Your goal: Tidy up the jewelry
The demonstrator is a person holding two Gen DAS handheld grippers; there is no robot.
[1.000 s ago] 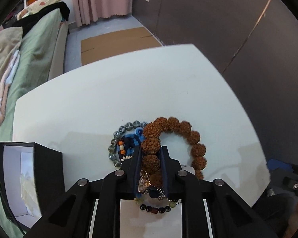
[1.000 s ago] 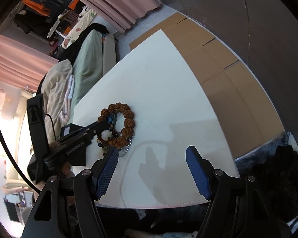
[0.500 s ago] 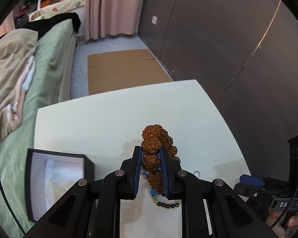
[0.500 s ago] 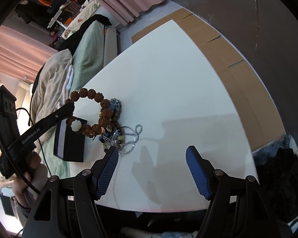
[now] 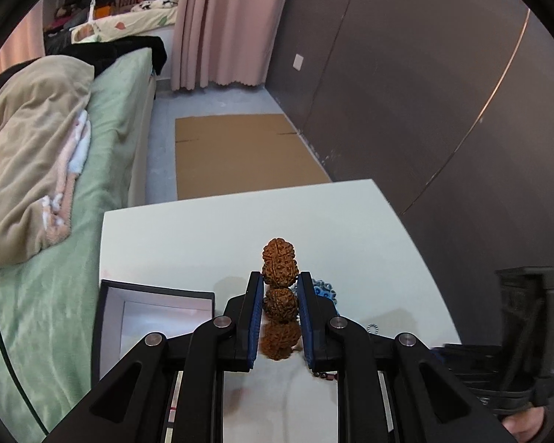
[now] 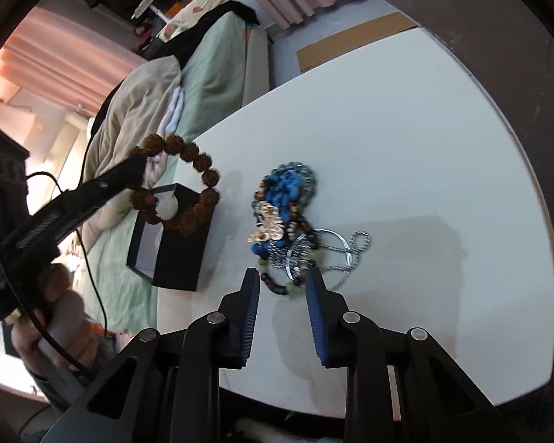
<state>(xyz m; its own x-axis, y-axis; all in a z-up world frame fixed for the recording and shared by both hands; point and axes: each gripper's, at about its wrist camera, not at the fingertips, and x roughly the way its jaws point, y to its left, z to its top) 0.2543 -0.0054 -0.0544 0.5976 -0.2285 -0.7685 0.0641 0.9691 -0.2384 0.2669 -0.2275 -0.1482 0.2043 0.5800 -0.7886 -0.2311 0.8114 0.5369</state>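
Note:
My left gripper (image 5: 278,297) is shut on a bracelet of big brown seed beads (image 5: 279,271) and holds it in the air. In the right wrist view the bracelet (image 6: 199,170) hangs above the open black box (image 6: 177,243). The box (image 5: 155,313) stands at the table's left edge. A pile of jewelry (image 6: 284,214) lies mid-table: blue beads, a gold piece, silver chains and dark bead strands. My right gripper (image 6: 282,288) is open, its jaws narrowed, just above the pile's near edge.
The white table (image 6: 406,147) ends close to a bed with green sheet and beige blanket (image 5: 37,155) on the left. A dark wall (image 5: 424,74) is to the right. Cardboard (image 5: 240,151) lies on the floor beyond.
The left gripper lifted the brown bracelet off the pile and carried it left over the box. The right gripper moved in to the pile and its jaws narrowed.

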